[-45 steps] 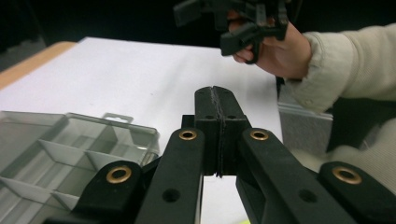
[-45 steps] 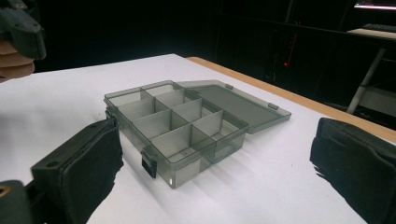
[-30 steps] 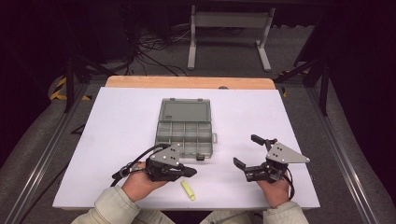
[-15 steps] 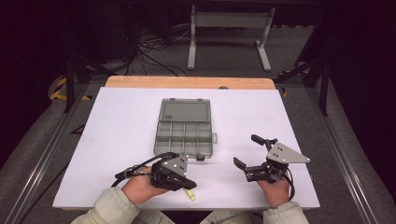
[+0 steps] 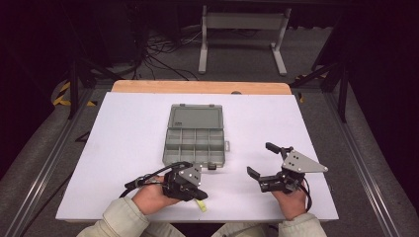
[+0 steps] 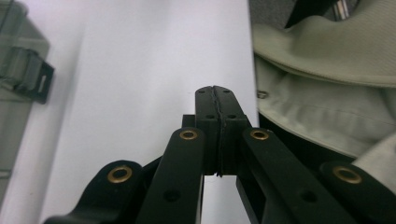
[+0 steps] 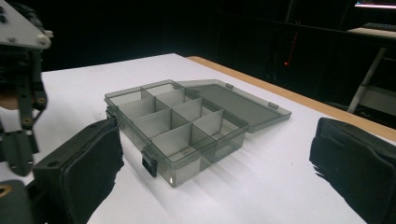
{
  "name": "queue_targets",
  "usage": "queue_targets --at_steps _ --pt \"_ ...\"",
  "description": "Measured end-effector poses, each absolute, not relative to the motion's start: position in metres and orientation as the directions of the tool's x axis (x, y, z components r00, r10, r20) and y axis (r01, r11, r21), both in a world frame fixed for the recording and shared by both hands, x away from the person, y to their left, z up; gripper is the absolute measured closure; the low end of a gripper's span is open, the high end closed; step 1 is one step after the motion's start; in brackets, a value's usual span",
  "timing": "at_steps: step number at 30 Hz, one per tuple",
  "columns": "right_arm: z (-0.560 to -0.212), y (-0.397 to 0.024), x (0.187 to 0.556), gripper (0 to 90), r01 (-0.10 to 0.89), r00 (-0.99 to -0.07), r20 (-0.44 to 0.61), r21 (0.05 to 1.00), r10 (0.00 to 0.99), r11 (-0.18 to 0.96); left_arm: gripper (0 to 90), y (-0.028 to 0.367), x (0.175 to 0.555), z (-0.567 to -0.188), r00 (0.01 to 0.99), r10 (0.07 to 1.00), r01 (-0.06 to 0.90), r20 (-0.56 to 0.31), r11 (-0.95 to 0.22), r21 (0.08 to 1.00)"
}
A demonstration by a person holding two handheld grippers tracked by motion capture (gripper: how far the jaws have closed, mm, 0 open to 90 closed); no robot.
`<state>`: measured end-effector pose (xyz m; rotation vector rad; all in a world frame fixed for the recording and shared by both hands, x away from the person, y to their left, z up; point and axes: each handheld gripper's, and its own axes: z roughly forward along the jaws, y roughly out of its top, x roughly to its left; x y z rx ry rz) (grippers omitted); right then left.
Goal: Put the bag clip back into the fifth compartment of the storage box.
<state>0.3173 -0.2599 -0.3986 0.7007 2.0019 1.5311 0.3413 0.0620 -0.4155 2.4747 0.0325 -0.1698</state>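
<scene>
A grey see-through compartment box [image 5: 195, 143] lies open in the middle of the white table, its lid flat behind it. It also appears in the right gripper view [image 7: 177, 126]. My left gripper [image 5: 199, 195] is near the front edge with its jaws pressed together and nothing between them [image 6: 215, 95]. Its tip is right beside a small yellow piece [image 5: 202, 206], which it partly covers; whether they touch I cannot tell. My right gripper [image 5: 261, 159] rests to the right of the box with its jaws wide apart, facing the box [image 7: 215, 168].
The white table top [image 5: 123, 128] has a wooden strip [image 5: 197, 87] along its far edge. A metal stand [image 5: 242, 22] and cables lie on the floor beyond. A pale sleeve [image 6: 327, 102] sits close to the left gripper's tip.
My left gripper has sunk and swung toward the near edge, so its tip now covers part of the yellow piece. The right gripper has stayed put.
</scene>
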Motion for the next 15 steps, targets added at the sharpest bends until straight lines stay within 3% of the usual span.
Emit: queue_targets --at_steps 15 --pt "-0.399 -0.26 0.318 2.4 0.088 -0.733 -0.093 0.969 0.673 0.23 90.0 0.059 0.355 -0.434 0.992 0.052 0.107 -0.118 -0.845 0.524"
